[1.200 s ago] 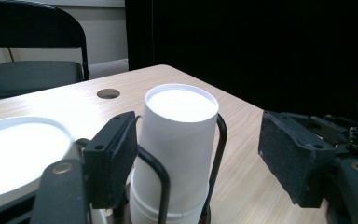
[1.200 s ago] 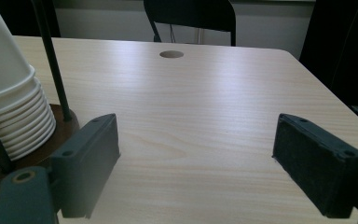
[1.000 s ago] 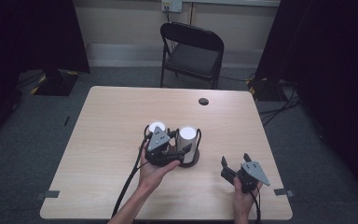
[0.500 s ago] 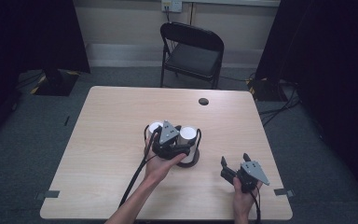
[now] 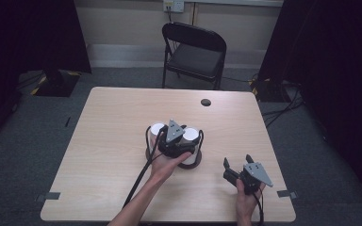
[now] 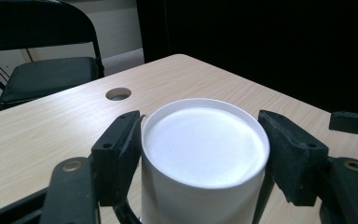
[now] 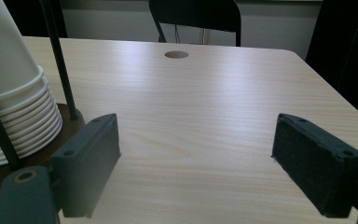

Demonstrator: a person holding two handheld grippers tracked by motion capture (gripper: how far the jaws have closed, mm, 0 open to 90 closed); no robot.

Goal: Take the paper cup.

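Note:
Two stacks of upturned white paper cups stand in a dark wire holder (image 5: 196, 163) at the middle of the table. My left gripper (image 5: 187, 133) reaches over the right stack's top cup (image 5: 193, 134). Its jaws have just been closing, and in the left gripper view the pads lie against both sides of that cup (image 6: 205, 149). The left stack (image 5: 156, 128) stands beside it. My right gripper (image 5: 237, 161) rests open near the table's front right, nothing between its jaws (image 7: 196, 154). The cup stack (image 7: 14, 93) is off to its left.
A round cable hole (image 5: 206, 102) sits in the table near the far edge. A black folding chair (image 5: 195, 52) stands behind the table. The left gripper's cable (image 5: 139, 181) trails back over the front of the table. Dark curtains hang at both sides.
My left gripper has shifted right, from over the left stack to around the right stack's top cup, and its jaws have narrowed. The right gripper has stayed put.

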